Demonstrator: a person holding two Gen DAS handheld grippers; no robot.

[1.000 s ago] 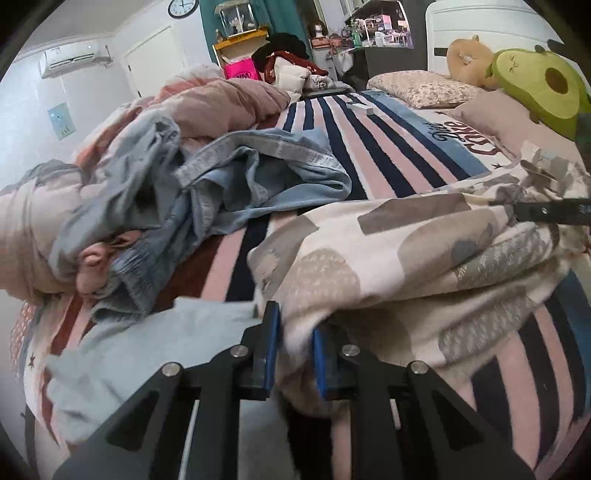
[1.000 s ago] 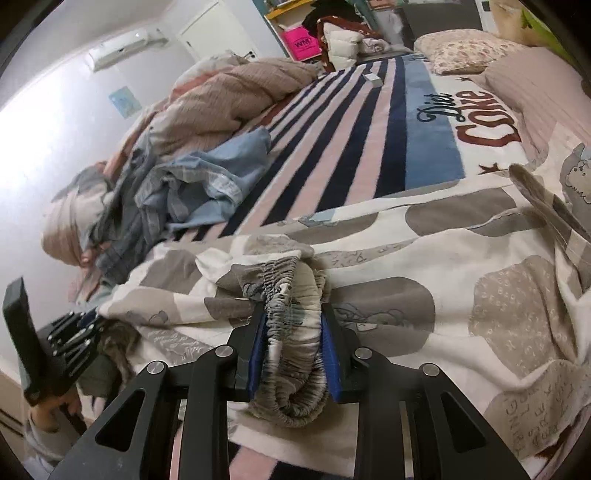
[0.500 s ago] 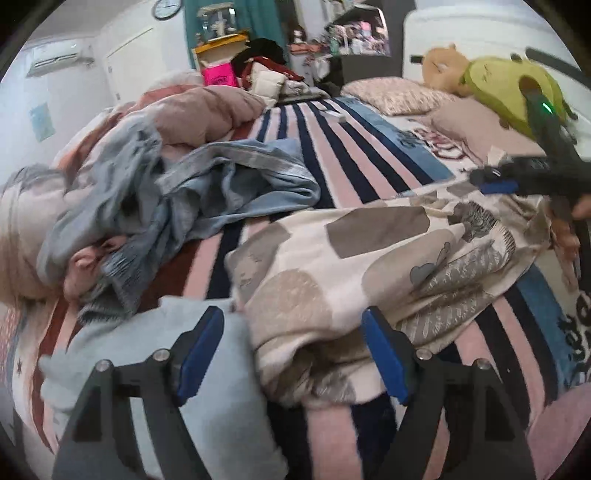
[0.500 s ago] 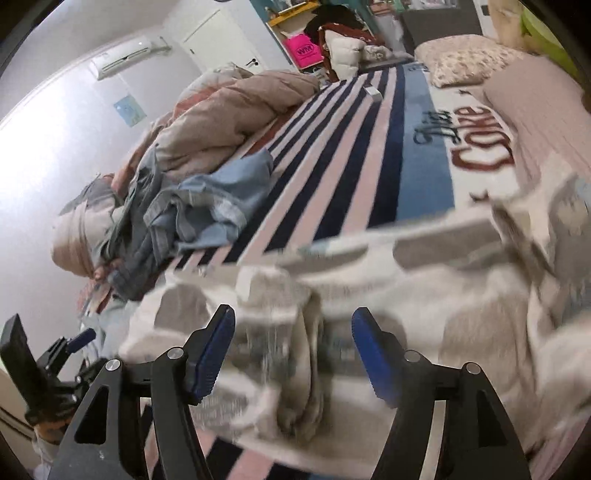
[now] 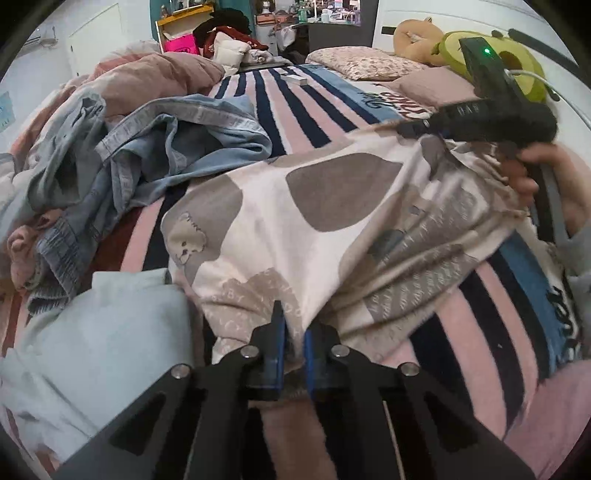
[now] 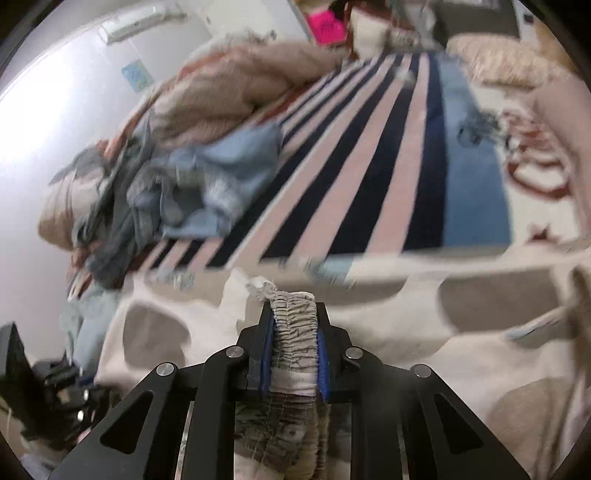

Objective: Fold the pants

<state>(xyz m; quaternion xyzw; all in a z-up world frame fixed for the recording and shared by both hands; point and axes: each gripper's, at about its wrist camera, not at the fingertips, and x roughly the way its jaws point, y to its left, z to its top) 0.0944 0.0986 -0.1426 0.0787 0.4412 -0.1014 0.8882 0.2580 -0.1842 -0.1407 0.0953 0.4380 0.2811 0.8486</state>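
The pants [image 5: 332, 206] lie spread across the striped bed [image 5: 295, 107] beside a heap of jeans [image 5: 155, 147]. My left hand-held gripper [image 5: 293, 341] has just closed, pinching their near edge; my right hand-held gripper [image 6: 293, 343] has just closed on the gathered waistband [image 6: 295, 321].

Both grippers, left [image 5: 293, 332] and right [image 6: 293, 334], have just clamped their fingers onto cloth.

The room has white walls [image 6: 66, 110] with an air conditioner [image 6: 142, 22] mounted high up. A bed with a striped blanket [image 5: 295, 107] fills the middle, with pillows [image 5: 364, 66] and an avocado plush toy [image 5: 517, 62] at its head. Behind it stand a dark desk [image 5: 332, 35] and cluttered shelves.
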